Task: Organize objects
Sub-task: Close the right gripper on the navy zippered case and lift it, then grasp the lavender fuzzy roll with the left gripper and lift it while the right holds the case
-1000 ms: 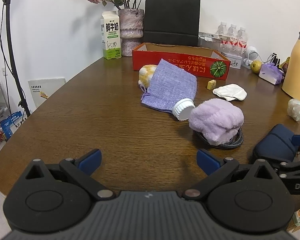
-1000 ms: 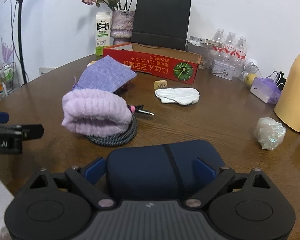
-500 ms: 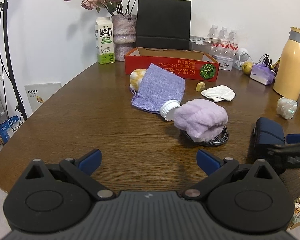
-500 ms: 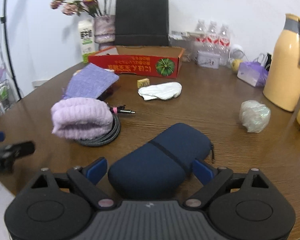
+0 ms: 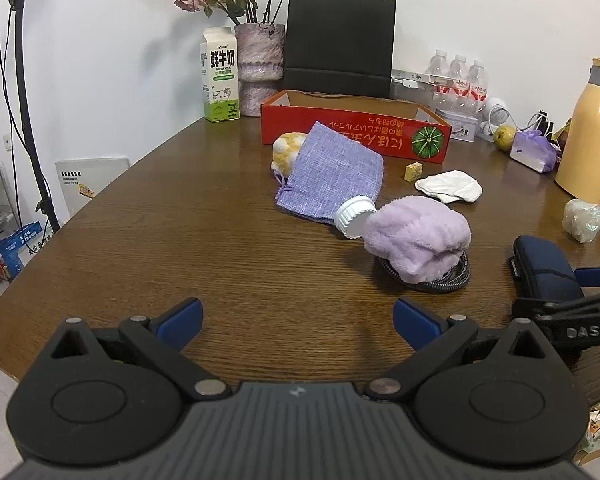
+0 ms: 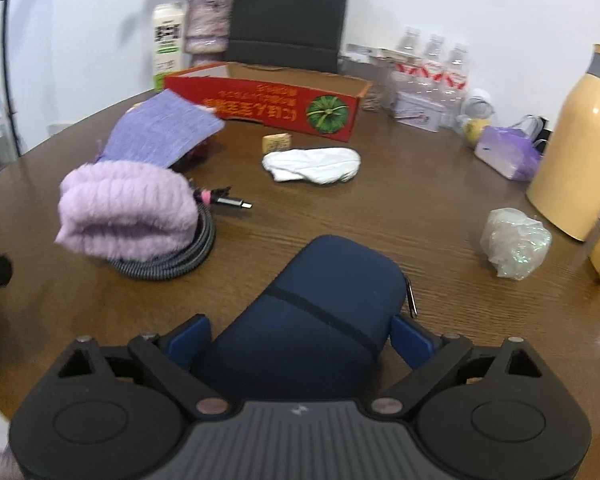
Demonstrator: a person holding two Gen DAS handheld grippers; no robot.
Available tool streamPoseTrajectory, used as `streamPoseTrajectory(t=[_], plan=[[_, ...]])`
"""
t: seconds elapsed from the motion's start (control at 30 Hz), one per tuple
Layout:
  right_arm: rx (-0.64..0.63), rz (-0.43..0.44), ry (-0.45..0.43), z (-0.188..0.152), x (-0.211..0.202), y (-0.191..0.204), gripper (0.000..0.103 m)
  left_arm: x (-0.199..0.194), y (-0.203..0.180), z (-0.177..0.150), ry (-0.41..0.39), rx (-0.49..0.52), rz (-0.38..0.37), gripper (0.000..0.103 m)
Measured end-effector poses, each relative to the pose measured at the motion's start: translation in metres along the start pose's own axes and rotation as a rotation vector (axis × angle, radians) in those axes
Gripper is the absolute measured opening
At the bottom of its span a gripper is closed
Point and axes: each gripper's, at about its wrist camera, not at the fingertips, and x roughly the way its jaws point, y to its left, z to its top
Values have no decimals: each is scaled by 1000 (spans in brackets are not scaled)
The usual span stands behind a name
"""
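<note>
1. While the left gripper (image 5: pixel 296 320) hangs over bare wood near the front edge of the brown surface (image 5: pixel 180 240), its blue fingers (image 5: pixel 179 317) stand wide apart with nothing between them.
2. Nearest the right gripper (image 6: pixel 300 334), a navy zip case (image 6: pixel 316 308) lies between its fingers (image 6: pixel 410 340), which stand wide on either side of it; whether they press on it cannot be told.
3. Just beyond, toward the left, a fluffy lilac cloth (image 6: pixel 124 210) sits on a coiled braided cable (image 6: pixel 172 264), whose plug end (image 6: pixel 232 202) pokes out to the side.
4. A white bottle cap (image 5: pixel 354 216) touches the lilac cloth and shows from under a woven lilac pouch (image 5: pixel 332 176).
5. Farther off lie a white cloth (image 6: pixel 312 165), a small tan cube (image 6: pixel 276 142) and a crumpled clear wrapper (image 6: pixel 514 242).
6. At the back stands an open red cardboard box (image 5: pixel 356 136), with a milk carton (image 5: pixel 219 76), a vase of dried roses (image 5: pixel 259 68) and a black paper bag (image 5: pixel 338 44) behind it.
</note>
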Motion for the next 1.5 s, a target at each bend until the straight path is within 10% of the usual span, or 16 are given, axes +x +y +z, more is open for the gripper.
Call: streamPoseTrajectory(t=[0.27,0.7,1.13,1.5], plan=[[-92,149,34,-2,-6,-32,84,-3,-6,1,-4,15,11,103],[133,5,-43,-3,-6,-23,96,-1,-21,2,-6,42,-21,103],[124,57,-9,6,12,-42,67,14,-36,13,-20,72,-52,103],[55,90,-49,15,13,-46,63,27,-52,30,-31,113,-78,103]])
